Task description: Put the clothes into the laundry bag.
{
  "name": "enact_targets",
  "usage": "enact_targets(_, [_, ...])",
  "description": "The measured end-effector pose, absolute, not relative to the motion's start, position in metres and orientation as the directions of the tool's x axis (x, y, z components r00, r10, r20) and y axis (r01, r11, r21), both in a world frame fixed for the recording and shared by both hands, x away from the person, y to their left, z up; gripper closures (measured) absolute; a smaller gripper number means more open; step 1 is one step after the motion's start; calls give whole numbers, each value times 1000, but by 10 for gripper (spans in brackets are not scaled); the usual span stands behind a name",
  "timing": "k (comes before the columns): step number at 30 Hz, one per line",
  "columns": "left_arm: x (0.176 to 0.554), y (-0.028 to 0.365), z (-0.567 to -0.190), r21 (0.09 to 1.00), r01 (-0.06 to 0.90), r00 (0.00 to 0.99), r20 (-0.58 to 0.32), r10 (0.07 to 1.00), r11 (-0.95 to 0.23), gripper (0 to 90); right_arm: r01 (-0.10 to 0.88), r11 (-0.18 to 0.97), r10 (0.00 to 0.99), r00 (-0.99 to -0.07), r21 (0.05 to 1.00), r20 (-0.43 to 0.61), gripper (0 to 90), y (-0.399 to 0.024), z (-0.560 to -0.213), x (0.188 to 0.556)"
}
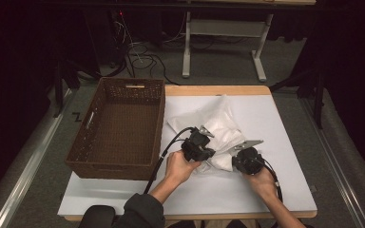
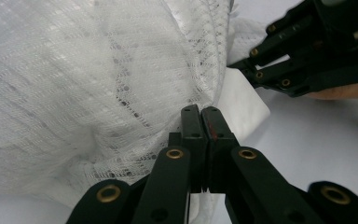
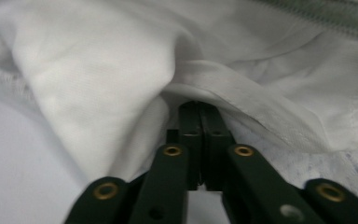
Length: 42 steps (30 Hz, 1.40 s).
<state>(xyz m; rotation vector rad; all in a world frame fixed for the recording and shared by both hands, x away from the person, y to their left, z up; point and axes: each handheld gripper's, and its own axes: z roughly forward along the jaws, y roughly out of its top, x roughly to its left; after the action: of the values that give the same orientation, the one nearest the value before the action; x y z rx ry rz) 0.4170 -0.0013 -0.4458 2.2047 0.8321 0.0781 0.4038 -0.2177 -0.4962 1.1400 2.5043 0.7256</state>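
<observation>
Fabric, white and partly of open lace (image 1: 221,130), lay heaped on the white table sheet (image 1: 285,142), and we saw it held from two sides. The left gripper (image 2: 200,112) had its jaws pressed together on a fold of the lace, which bulged up and away from the jaw tips in the left gripper view. The right gripper (image 3: 199,108) had its jaws likewise closed, their tips buried under a smooth hem of the same garment (image 3: 242,88); we judged that a thin layer was pinched between them, though the fold hid the contact itself. In the left gripper view the right gripper (image 2: 307,51) stood beyond and to the right of the closed jaws, across the cloth.

We read the paired grip as a means of control: limp cloth sags from a single hold, so two holds at opposite edges would let it be lifted or spread without trailing. Both hands (image 1: 178,166) approached from the near side, keeping the heap ahead of the jaws. The wicker basket (image 1: 119,126) stood open just beside the left gripper (image 1: 204,145), probably as the place to which the garment was to go.
</observation>
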Motion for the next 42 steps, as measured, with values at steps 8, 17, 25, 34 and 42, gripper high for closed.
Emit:
enact_targets(8, [419, 4, -438, 707, 534, 773, -185, 607, -464, 883, 564, 622, 698, -714, 543, -56, 900, -220, -491, 379])
enact_targets(17, [418, 3, -435, 721, 530, 772, -192, 606, -446, 883, 542, 657, 642, -767, 524, -11, 900, -225, -482, 342])
enact_targets(25, [419, 4, -435, 718, 535, 769, -196, 608, -446, 882, 506, 615, 655, -755, 604, -35, 591, -201, -471, 351])
enact_targets(34, [418, 5, -436, 715, 537, 772, -202, 602, -449, 880, 551, 613, 699, -712, 567, -63, 763, -179, -489, 381])
enact_targets(42, [412, 6, -432, 733, 511, 801, -216, 559, -449, 896, 518, 548, 752, -650, 657, -115, 900, -180, -473, 399])
